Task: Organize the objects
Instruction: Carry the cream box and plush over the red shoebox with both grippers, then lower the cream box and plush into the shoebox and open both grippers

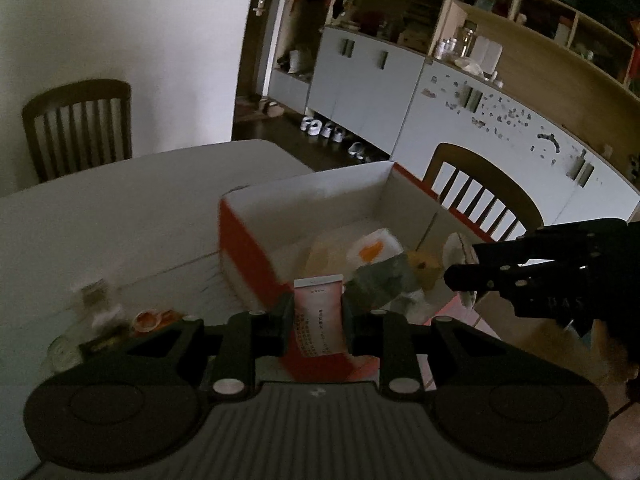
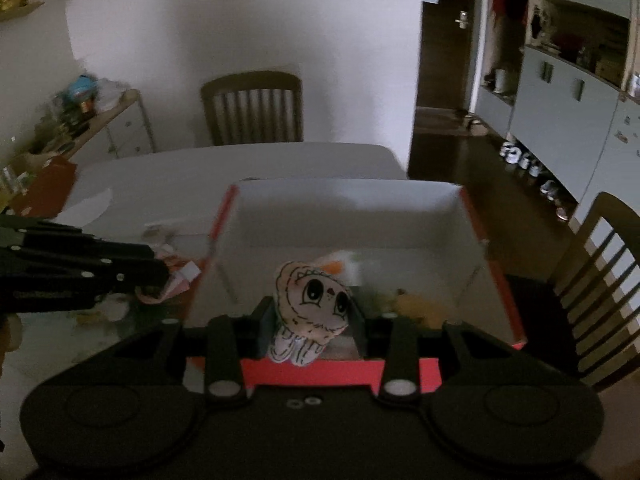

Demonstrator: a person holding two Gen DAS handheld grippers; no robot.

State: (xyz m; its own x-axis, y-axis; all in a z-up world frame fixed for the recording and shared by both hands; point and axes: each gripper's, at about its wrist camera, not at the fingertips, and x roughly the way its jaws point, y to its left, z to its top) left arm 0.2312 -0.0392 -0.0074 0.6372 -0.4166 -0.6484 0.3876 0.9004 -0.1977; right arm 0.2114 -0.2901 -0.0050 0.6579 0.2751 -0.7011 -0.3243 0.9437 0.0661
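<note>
An open box point(image 1: 244, 240) point(image 2: 496, 280), red outside and white inside, stands on the white table point(image 1: 100, 208) point(image 2: 200, 168). Several soft packs and toys lie in it. My left gripper point(image 1: 318, 312) is shut on a small red and white carton point(image 1: 318, 320), held near the box's near left corner. My right gripper point(image 2: 312, 320) is shut on a white plush toy point(image 2: 310, 300) with big drawn eyes, held over the box's near edge. In the left wrist view the right gripper point(image 1: 472, 276) reaches in from the right. The left gripper point(image 2: 152, 276) enters the right wrist view from the left.
Small wrappers and a glass item point(image 1: 100, 320) lie on the table left of the box. Wooden chairs stand at the far side point(image 2: 252, 108) and to the right point(image 1: 480, 196) point(image 2: 604, 280). Cabinets and shelves point(image 1: 480, 92) line the right wall, with shoes point(image 1: 320, 128) on the floor.
</note>
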